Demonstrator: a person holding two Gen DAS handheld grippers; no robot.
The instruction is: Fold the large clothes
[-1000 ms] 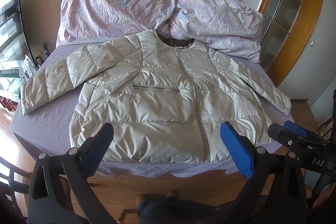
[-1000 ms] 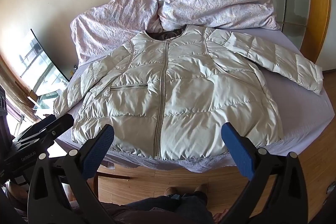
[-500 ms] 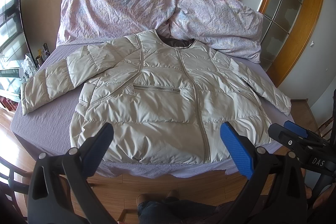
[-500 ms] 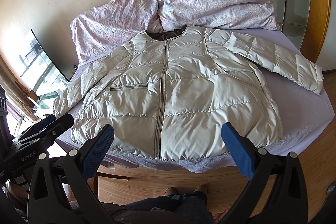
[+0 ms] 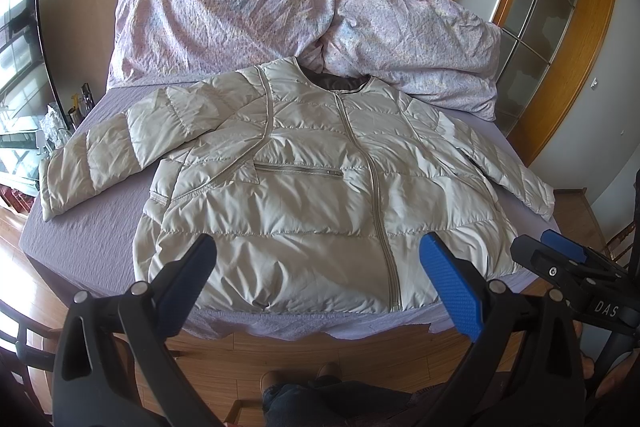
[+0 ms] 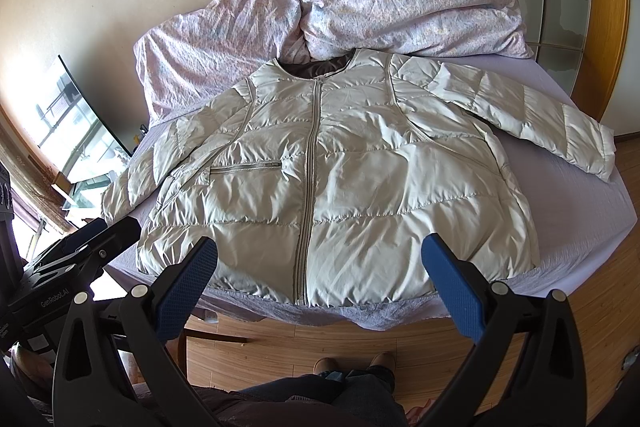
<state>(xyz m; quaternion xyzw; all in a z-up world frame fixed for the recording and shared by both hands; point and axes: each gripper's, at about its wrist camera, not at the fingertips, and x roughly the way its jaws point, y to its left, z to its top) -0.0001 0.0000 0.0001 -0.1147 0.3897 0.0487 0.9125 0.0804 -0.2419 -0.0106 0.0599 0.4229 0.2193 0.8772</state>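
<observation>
Beige jacket (image 5: 304,195) lies flat, zipped, front up on the bed (image 5: 80,235), sleeves spread, collar toward the duvet (image 5: 248,19). Your left claw (image 5: 320,279) and right claw (image 6: 320,279) both gape wide, empty, short of its hem.

Jacket (image 5: 304,187) is spread flat on the bed (image 5: 80,239), duvet (image 5: 288,23) heaped behind it, sleeves stretched sideways.

Nothing visibly moved; perhaps slight camera drift.
</observation>
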